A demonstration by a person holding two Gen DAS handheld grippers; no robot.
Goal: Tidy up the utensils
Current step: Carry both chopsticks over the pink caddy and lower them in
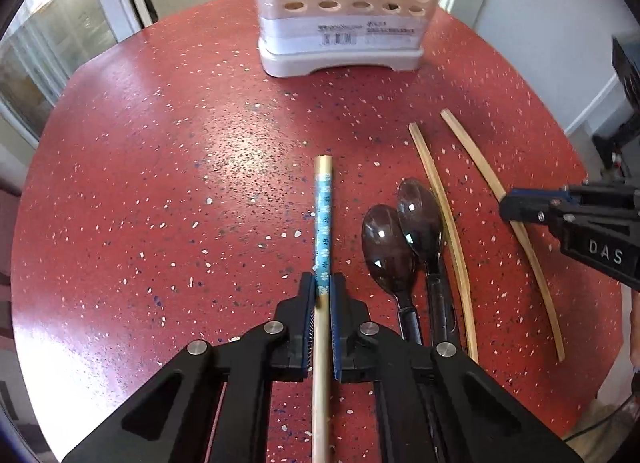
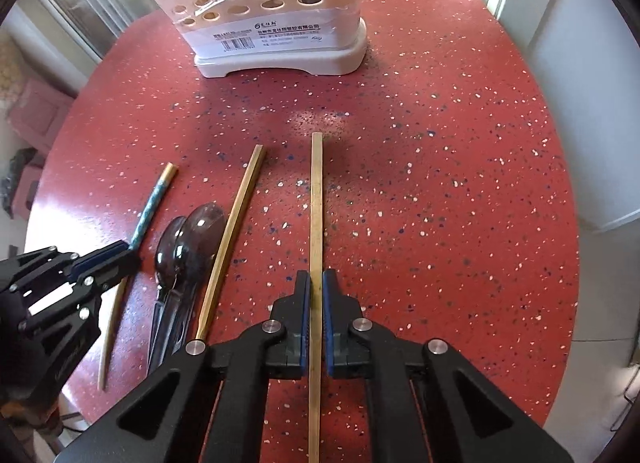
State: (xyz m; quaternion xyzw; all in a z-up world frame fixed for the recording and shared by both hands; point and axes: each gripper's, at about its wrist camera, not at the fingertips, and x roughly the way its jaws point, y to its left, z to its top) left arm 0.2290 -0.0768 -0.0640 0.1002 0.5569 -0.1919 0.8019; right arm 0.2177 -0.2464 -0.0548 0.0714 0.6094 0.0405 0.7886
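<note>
My left gripper (image 1: 322,283) is shut on a chopstick with a blue patterned band (image 1: 323,223), which lies along the red speckled table (image 1: 160,183). My right gripper (image 2: 316,281) is shut on a plain wooden chopstick (image 2: 316,203), also low over the table. A second plain chopstick (image 2: 234,231) and two dark translucent spoons (image 2: 188,247) lie between the grippers. A white utensil holder with round holes (image 1: 344,23) stands at the far side of the table; it also shows in the right wrist view (image 2: 272,23). The right gripper shows in the left wrist view (image 1: 512,207), the left gripper in the right wrist view (image 2: 128,253).
The round table's edge curves close on the left and right. White walls and a glass door frame (image 1: 48,63) stand beyond it. Pink boxes (image 2: 36,119) sit on the floor to the left.
</note>
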